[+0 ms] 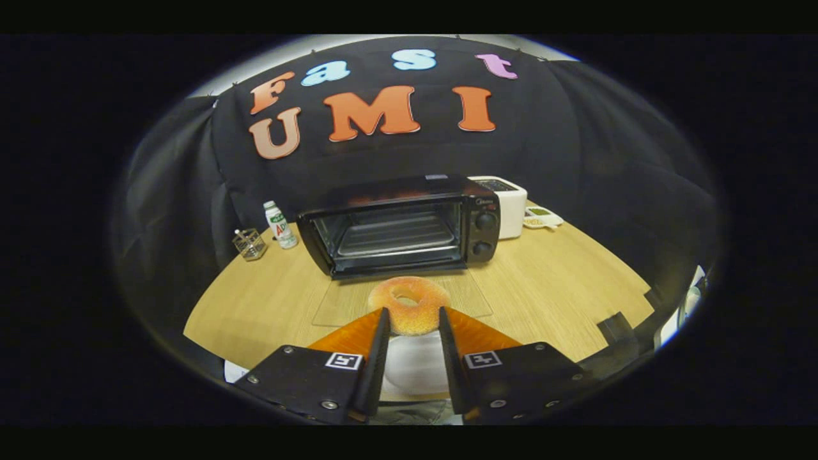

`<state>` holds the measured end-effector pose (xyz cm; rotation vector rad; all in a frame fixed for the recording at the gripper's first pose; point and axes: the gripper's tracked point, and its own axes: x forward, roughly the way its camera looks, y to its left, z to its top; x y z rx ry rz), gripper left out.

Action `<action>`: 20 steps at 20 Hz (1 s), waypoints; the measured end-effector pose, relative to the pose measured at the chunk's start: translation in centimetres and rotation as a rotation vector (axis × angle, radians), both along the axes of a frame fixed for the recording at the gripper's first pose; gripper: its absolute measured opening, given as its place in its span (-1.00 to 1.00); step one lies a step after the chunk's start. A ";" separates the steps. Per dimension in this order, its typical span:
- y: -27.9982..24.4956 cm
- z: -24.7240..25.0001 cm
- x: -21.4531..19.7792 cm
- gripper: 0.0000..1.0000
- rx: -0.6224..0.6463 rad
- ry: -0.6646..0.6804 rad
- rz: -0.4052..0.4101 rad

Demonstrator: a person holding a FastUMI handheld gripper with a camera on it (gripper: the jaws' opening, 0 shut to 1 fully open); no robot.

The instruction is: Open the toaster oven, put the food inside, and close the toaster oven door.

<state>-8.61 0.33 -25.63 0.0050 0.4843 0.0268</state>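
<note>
Between the two black, orange-backed fingers of the gripper [412,319] sits a round, sugar-dusted orange doughnut [409,303] with a hole through its middle. Both fingertips press against its near flanks, one on each side, so the gripper is clamped on it at a narrow spread. The ring lies nearly flat, its hole facing upward and slightly toward the camera; being round, it has no clear long axis. Most of the doughnut juts forward past the fingertips, toward the oven.

Directly beneath and behind the doughnut, between the finger bases, is a white round plate [415,367] resting on the light wooden bench [562,300].

Just beyond the doughnut, the black toaster oven [399,223] stands on the bench with its long side running across the view and its mouth facing the gripper. Its clear glass door [345,303] is dropped fully open and lies flat on the bench, reaching out under the doughnut. Inside, a wire rack [396,233] shows. Two black knobs [486,233] sit one above the other on the oven's right-hand panel.

Left of the oven stand a small white bottle with a green label [280,225] and, further left, a small clear wire-framed holder [249,244]. Behind the oven's right corner is a white boxy appliance [508,204], with a small white dish [542,217] beside it.
</note>
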 end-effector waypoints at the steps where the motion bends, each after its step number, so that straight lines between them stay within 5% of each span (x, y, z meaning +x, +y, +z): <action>1: 0.0 0.5 1.1 -0.13 0.004 -0.012 0.004; 8: 2.4 0.3 9.0 -0.13 0.199 -0.028 0.008; 14: 3.0 -2.1 13.6 -0.13 0.491 0.003 -0.073; 20: 3.7 -3.9 18.0 -0.13 0.638 0.016 -0.132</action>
